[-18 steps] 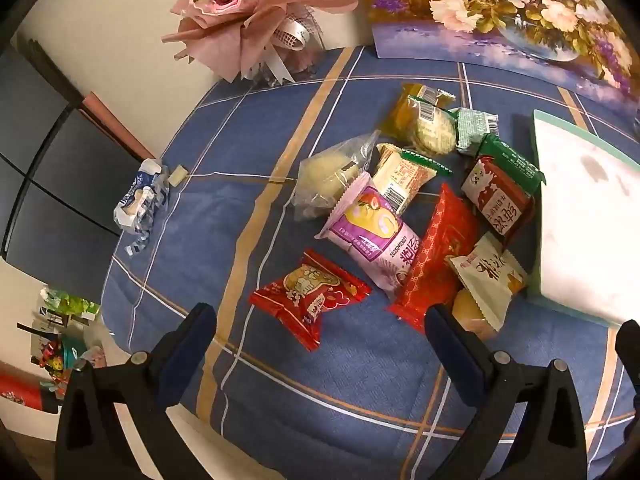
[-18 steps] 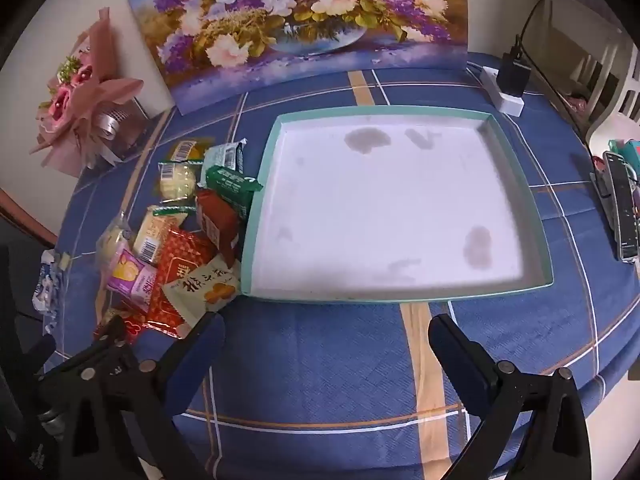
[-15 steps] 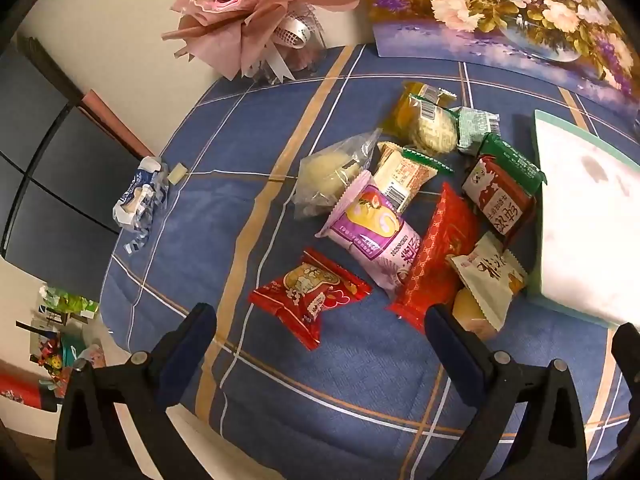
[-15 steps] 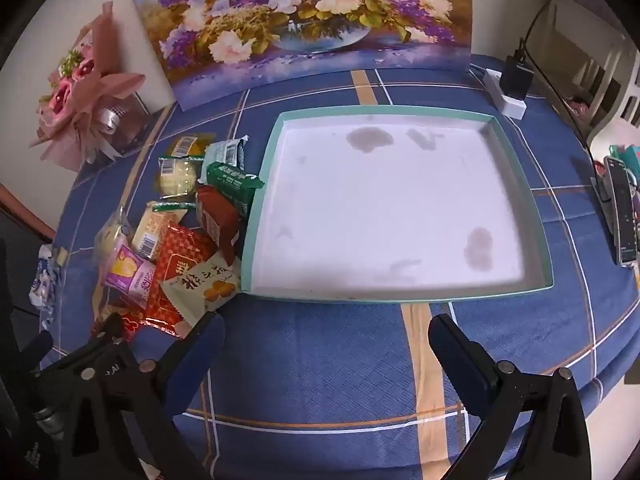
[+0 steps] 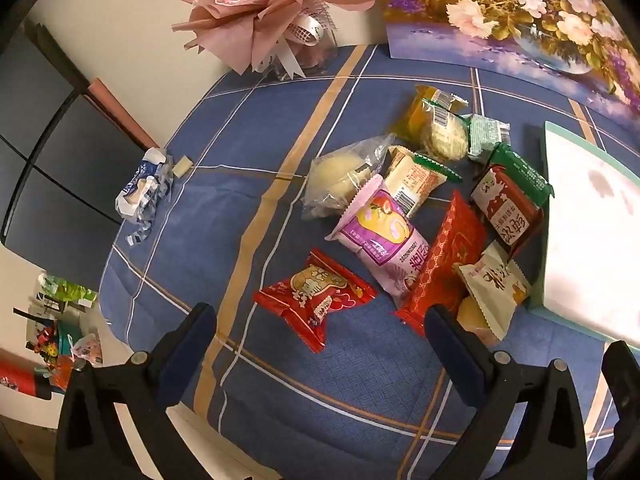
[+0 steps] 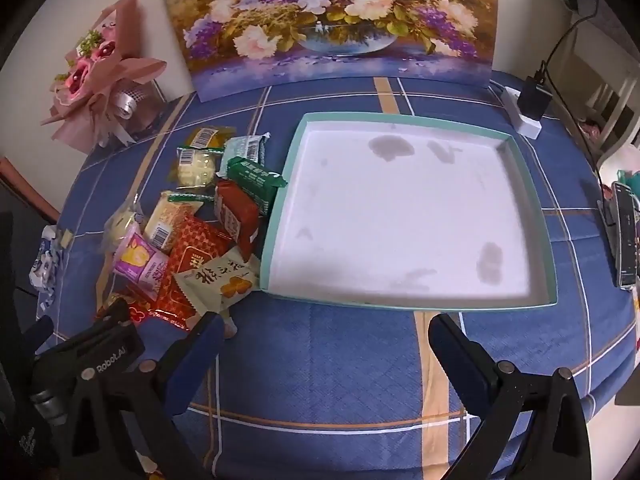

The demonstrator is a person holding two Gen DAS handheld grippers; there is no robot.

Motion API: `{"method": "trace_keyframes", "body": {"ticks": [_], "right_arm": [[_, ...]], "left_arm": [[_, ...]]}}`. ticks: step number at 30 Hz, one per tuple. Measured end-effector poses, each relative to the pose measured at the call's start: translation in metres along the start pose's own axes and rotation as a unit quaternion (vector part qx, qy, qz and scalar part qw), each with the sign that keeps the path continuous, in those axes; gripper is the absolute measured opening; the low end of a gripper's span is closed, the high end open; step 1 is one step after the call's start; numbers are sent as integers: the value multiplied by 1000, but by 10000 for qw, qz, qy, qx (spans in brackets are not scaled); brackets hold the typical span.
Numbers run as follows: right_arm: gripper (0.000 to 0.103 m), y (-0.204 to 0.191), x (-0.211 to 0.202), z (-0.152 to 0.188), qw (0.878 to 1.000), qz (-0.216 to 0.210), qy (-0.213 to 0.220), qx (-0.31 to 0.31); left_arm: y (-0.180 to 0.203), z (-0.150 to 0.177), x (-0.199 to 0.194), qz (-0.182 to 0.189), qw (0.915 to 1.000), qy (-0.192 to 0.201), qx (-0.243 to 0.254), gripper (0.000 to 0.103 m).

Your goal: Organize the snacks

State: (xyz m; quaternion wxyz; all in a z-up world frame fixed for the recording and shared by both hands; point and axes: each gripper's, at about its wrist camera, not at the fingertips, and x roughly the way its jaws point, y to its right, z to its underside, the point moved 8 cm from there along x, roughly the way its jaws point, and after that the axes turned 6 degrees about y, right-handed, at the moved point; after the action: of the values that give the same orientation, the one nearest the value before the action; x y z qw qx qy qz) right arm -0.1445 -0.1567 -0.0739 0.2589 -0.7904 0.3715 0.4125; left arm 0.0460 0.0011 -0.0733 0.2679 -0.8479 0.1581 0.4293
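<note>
Several wrapped snacks lie in a heap on the blue checked tablecloth, left of a shallow white tray with a teal rim that has nothing in it. Nearest my left gripper is a small red packet; behind it lie a pink-purple packet, a long red packet and a cream packet. The left gripper hovers open above the table's near edge, nothing between its fingers. My right gripper hangs open in front of the tray, also holding nothing. The heap lies to its left.
A pink flower bouquet and a flower painting stand at the back of the table. A crumpled blue-white wrapper lies at the left edge. A charger block and a remote sit at the right.
Both views have shifted slightly; the right gripper has drifted a little left and closer to the snacks. Nothing on the table has moved.
</note>
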Motion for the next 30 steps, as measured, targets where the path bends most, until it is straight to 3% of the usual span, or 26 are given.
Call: {"method": "trace_keyframes", "body": {"ticks": [30], "right_arm": [[103, 10, 3, -1, 9998, 173, -29, 81]], "left_arm": [[8, 0, -3, 596, 9981, -147, -85, 103]]}}
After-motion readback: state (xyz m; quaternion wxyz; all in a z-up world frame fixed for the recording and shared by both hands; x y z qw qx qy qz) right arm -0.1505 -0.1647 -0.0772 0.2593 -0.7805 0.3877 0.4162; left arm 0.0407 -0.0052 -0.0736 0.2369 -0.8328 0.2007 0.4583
